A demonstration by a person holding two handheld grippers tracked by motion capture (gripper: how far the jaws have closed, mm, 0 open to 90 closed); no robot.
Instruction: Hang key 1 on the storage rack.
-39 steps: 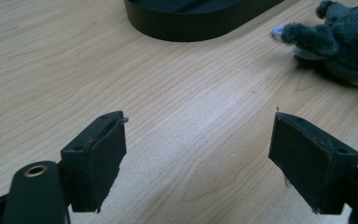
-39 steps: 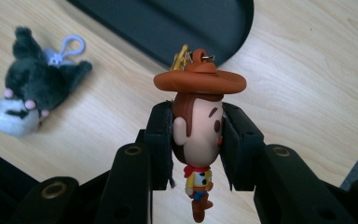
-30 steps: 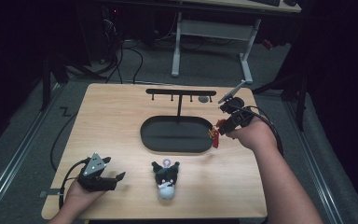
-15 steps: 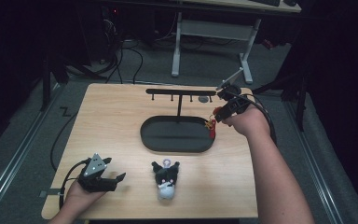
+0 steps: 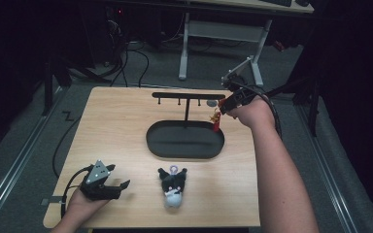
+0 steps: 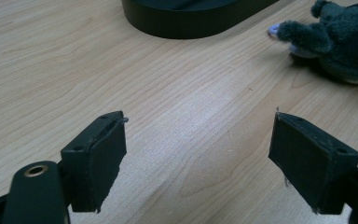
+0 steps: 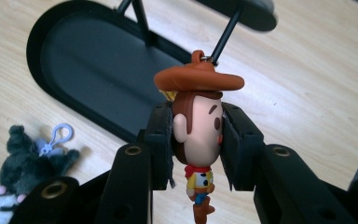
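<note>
Orange-hatted and small, a cowboy figure (image 7: 196, 140) is clamped by its head between the jaws of the right gripper (image 7: 196, 144), which are closed tight against both sides of the face. In the right gripper view the figure's legs are cut off by the lower edge, and a small ring on top of the hat can be seen, though what it joins is hard to make out against the dark rod behind it. In the high view the figure (image 5: 216, 119) is reduced to a red and yellow speck hanging below the right gripper (image 5: 228, 103), held above the table (image 5: 121, 126) just beside the right end of the black hook rack (image 5: 187, 97) and over the far right edge of its oval base (image 5: 184, 141). The hooks under the rack's bar are too small to be counted with certainty.

The left gripper (image 5: 108, 183) is rested near the table's front left corner, its jaws spread wide with nothing but bare wood between them. A dark plush toy (image 5: 173, 187) with a pale clip is laid between that gripper and the base; in the left gripper view the plush toy (image 6: 340, 42) is cut off at the top right corner.
</note>
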